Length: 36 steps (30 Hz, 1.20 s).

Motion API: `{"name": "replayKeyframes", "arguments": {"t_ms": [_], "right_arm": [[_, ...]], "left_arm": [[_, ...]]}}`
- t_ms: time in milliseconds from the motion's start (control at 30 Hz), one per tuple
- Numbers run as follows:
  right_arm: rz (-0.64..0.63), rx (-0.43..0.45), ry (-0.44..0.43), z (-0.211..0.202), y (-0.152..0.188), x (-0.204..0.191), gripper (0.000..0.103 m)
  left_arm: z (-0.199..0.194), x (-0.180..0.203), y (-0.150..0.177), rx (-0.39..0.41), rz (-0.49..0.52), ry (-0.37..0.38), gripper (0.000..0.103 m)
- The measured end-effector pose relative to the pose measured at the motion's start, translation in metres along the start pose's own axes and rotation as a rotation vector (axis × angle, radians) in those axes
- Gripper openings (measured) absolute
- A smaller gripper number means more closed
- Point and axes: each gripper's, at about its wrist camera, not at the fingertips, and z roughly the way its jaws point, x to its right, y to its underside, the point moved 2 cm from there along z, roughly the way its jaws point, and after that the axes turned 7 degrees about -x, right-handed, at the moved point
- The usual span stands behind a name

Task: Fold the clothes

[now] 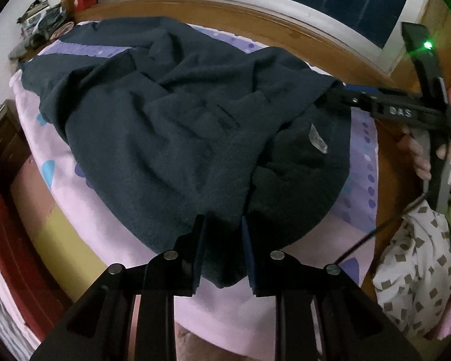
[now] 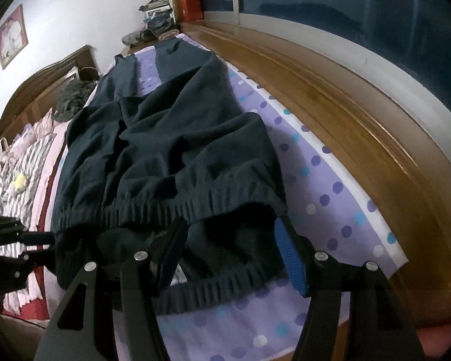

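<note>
Dark navy pants (image 1: pixel 165 120) lie rumpled on a purple and pink sheet (image 1: pixel 90 219), legs stretching away and the ribbed waistband (image 2: pixel 225 201) nearest me. My left gripper (image 1: pixel 223 234) is shut on a bunched fold of the waist end, cloth filling the narrow gap between its fingers. It also shows at the left edge of the right wrist view as the left gripper (image 2: pixel 42 243). My right gripper (image 2: pixel 230 240) stands wide open at the waistband corner, with the upper layer draped over its blue-padded finger (image 2: pixel 287 249). A white label (image 1: pixel 318 140) shows inside the waist.
A wooden ledge (image 2: pixel 330 96) and a dark window run along the bed's far side. Piled clothes (image 2: pixel 158 24) sit beyond the pant legs. Striped bedding (image 2: pixel 21 165) and a headboard (image 2: pixel 45 81) lie to the left. A hand (image 1: pixel 421 156) holds the right gripper (image 1: pixel 336 93); a patterned sleeve (image 1: pixel 415 270) hangs below it.
</note>
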Motion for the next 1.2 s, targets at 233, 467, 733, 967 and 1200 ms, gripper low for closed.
{"name": "replayKeyframes", "arguments": {"t_ms": [233, 467, 733, 967, 1200], "right_arm": [[0.050, -0.003, 0.014, -0.002, 0.007, 0.011, 0.061], [0.050, -0.010, 0.008, 0.002, 0.006, 0.014, 0.061], [0.088, -0.015, 0.041, 0.007, 0.006, 0.026, 0.061], [0.087, -0.037, 0.057, 0.034, -0.006, 0.030, 0.060], [0.031, 0.006, 0.180, 0.035, -0.029, 0.027, 0.005]], "left_arm": [[-0.006, 0.011, -0.007, 0.056, 0.005, -0.012, 0.023], [0.001, 0.017, -0.014, 0.071, 0.005, -0.059, 0.024], [0.016, -0.014, -0.017, 0.034, -0.129, -0.079, 0.032], [0.021, -0.004, -0.023, 0.053, -0.057, -0.146, 0.032], [-0.010, -0.018, -0.017, 0.056, -0.088, -0.062, 0.008]]}}
